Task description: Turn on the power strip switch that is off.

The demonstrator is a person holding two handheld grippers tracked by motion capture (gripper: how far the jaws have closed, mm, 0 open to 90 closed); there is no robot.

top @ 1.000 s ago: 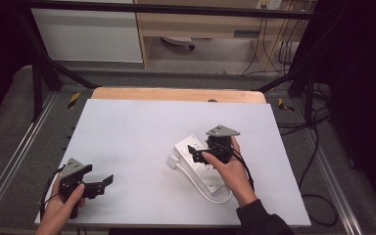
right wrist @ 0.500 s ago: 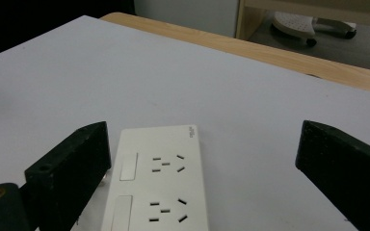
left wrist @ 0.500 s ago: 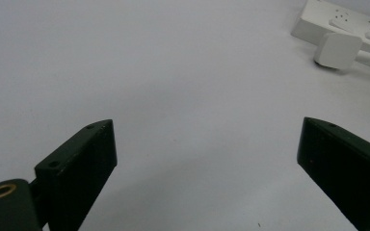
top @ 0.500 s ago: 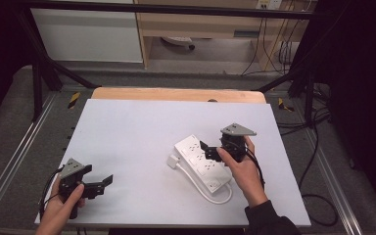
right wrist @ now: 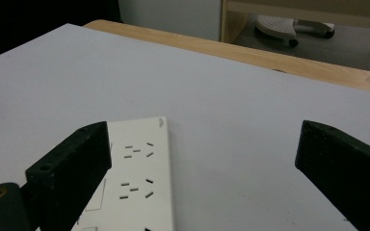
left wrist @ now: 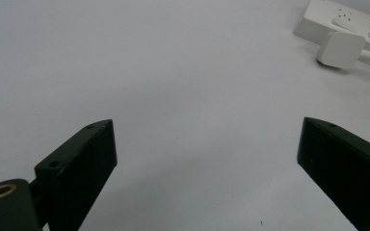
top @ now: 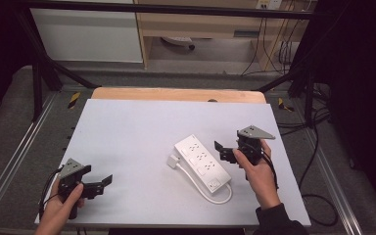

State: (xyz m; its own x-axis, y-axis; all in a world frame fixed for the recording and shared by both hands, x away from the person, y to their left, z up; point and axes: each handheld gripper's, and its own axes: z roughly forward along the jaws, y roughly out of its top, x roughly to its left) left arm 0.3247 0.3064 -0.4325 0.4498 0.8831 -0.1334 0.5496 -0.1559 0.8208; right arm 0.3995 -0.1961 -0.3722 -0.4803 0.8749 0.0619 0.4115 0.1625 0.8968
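White power strip (top: 201,162) lying flat on the grey-white counter (top: 137,132), a bit right of centre in the high view, long axis running from about 11 o'clock to 5 o'clock. Looks like 3 socket groups on top plus what might be a switch at the 5 o'clock end. Own white cord (top: 214,196) looping out of that end and curling back along the near side to the plug (top: 173,161), sitting just beside the strip's 9 o'clock edge. Plug not in any socket.

Right claw (top: 219,151) just off the strip's 3 o'clock side, close but not touching, wide open, nothing between the jaws. From the right gripper view: strip (right wrist: 135,178) down at 7 o'clock, partly behind the left jaw, bare counter across the gap. Tiny grey print on the strip's far corner, some logo or brand mark, way too small to read. Slot pairs and 3-pin slots plain enough though.

Left claw (top: 107,181) way over at 7 o'clock of the counter, well apart from the strip, also spread wide and holding nothing. In the left gripper view, plug (left wrist: 339,49) and the strip's end (left wrist: 347,21) up at 1 o'clock, far off.

No other readable writing anywhere. Wooden edge (top: 176,94) showing past the counter's far side.
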